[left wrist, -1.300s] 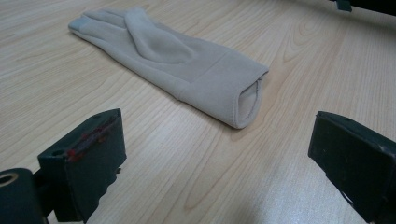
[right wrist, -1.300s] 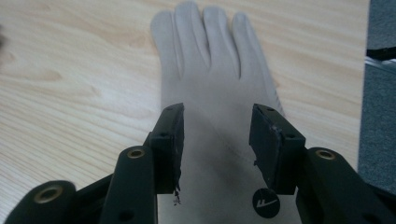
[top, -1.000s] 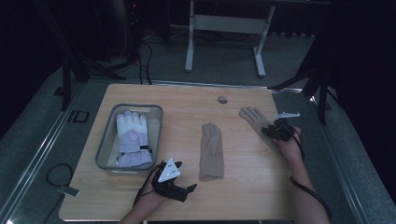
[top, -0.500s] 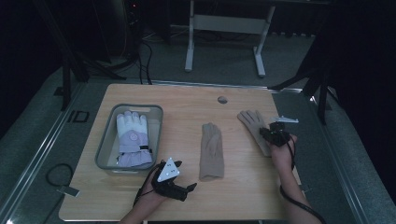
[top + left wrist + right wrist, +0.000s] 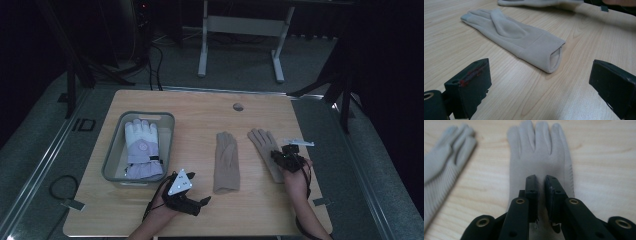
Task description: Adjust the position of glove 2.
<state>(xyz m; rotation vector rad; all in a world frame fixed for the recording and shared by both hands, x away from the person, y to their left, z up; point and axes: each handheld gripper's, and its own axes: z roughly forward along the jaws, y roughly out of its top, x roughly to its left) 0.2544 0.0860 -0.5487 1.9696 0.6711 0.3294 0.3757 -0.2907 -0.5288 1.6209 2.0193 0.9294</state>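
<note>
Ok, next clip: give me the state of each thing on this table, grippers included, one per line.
Right gripper: jaws nearly closed, pinching the right beige glove.
Right beige glove: flat on the table, fingers spread, gripped near its cuff.
Left gripper: open, low over the table, holding nothing.
Middle beige glove: lying flat, free of both grippers.
White and lilac glove: lying inside the bin.
Grey bin: upright on the table.

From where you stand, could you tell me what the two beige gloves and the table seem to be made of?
The right beige glove, pinched by the right gripper, and the left beige glove look like soft matte knit or fleece: no shine, limp folds, a stitched cuff. One fingertip looks grey, perhaps a touch patch. The table shows pale wood grain with a smooth finish, possibly laminate.
</note>
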